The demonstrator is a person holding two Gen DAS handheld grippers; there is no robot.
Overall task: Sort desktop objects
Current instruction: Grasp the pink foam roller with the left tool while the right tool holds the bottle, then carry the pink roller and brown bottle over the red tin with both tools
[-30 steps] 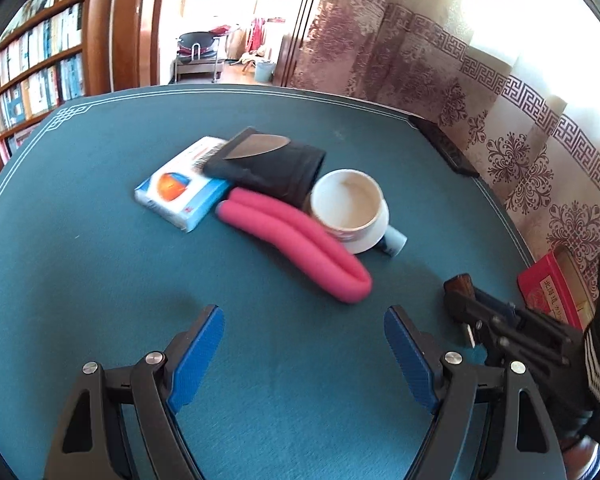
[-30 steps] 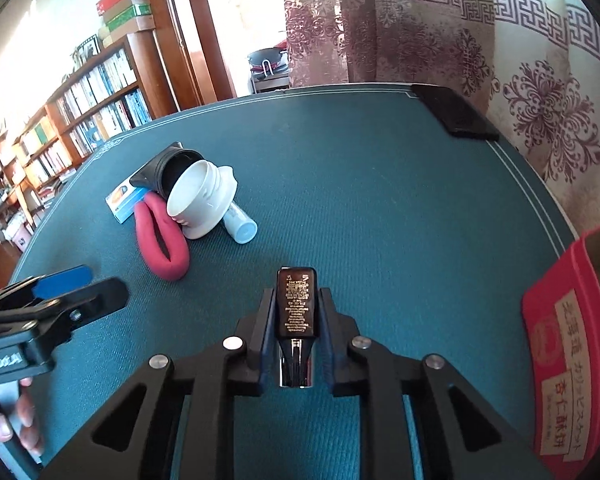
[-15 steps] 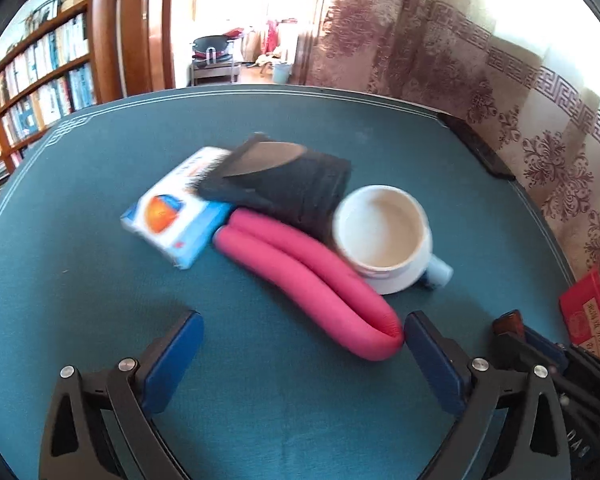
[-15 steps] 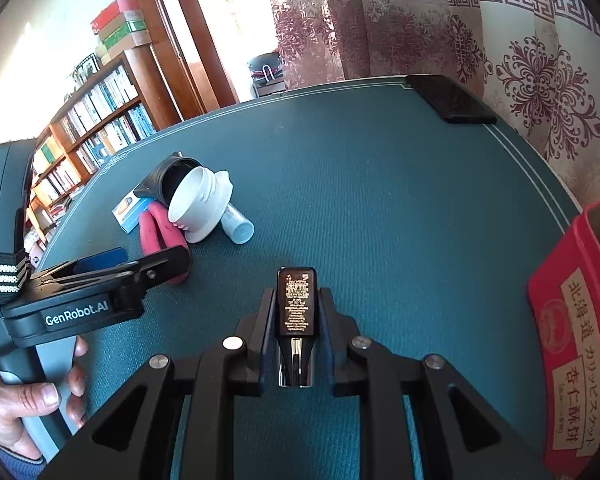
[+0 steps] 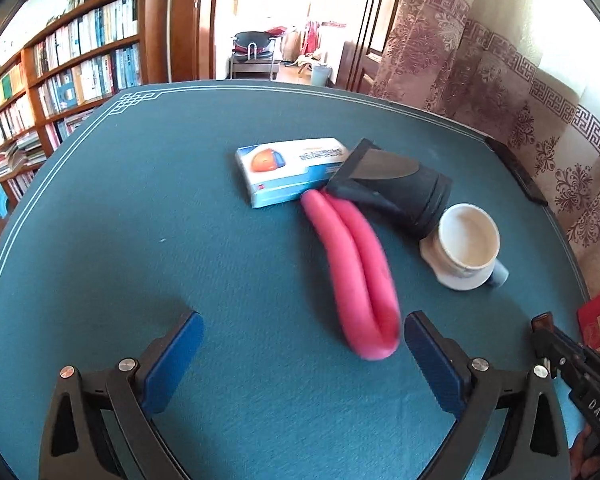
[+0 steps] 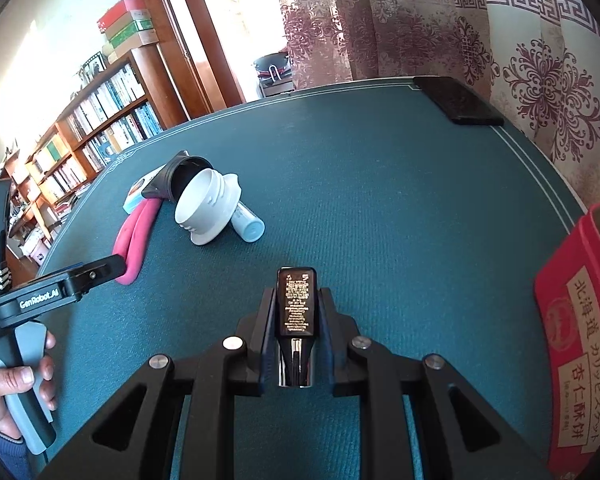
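Lighter (image 6: 296,304) upright in right claw (image 6: 297,334)

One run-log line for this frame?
left gripper: open, near folded pink foam tube | right gripper: shut on small black gold-lettered bottle | red tin: right

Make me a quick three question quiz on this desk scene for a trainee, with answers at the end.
1. True or false: the left gripper is shut on the pink foam tube.
2. What does the right gripper hold?
A. white cup
B. small black bottle
C. blue and white box
3. What color is the tin at the table's right edge?

Key: 1 false, it is open; 2 B, the small black bottle; 3 red.
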